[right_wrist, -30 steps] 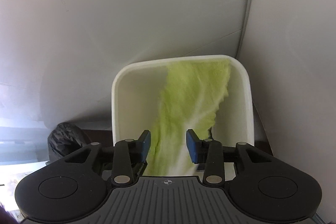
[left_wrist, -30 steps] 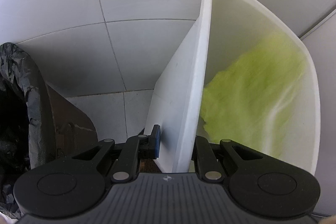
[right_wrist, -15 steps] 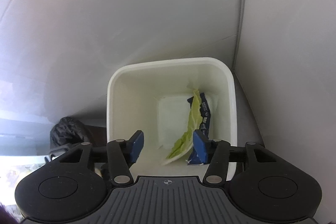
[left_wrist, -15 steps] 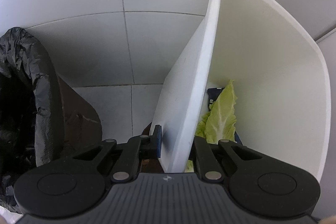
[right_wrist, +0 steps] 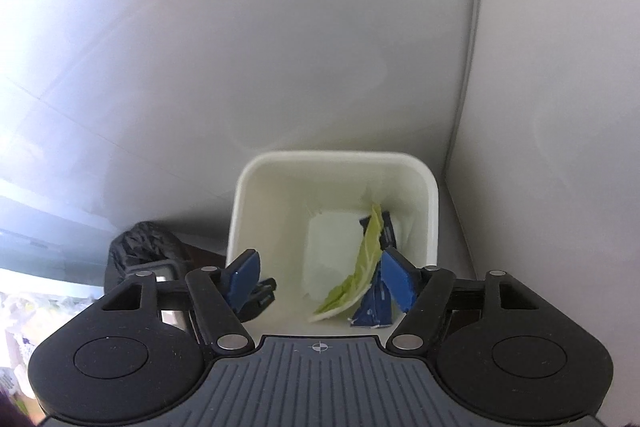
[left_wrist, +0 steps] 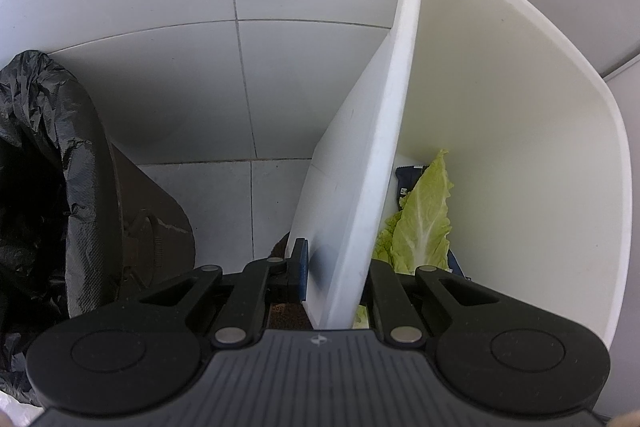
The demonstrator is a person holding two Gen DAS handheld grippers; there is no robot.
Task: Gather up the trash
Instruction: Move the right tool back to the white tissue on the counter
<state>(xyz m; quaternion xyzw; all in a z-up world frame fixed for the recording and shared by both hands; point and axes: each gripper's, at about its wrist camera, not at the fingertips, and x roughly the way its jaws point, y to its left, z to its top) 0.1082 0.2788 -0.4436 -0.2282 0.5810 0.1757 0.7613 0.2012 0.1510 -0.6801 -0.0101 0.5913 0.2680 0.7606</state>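
Left gripper [left_wrist: 334, 273] points steeply down, clamped on white plastic bin [left_wrist: 376, 155] wall; right gripper [right_wrist: 318, 277] above bin, steeply down, jaws just opening, empty; green cabbage leaf [right_wrist: 362, 267] inside bin.

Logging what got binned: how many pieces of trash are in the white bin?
2: a cabbage leaf leaning inside the white bin, and a blue wrapper behind it. More may be hidden.

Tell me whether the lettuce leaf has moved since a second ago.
Yes. The leaf dropped from the bin's rim to its bottom, beside the blue wrapper.
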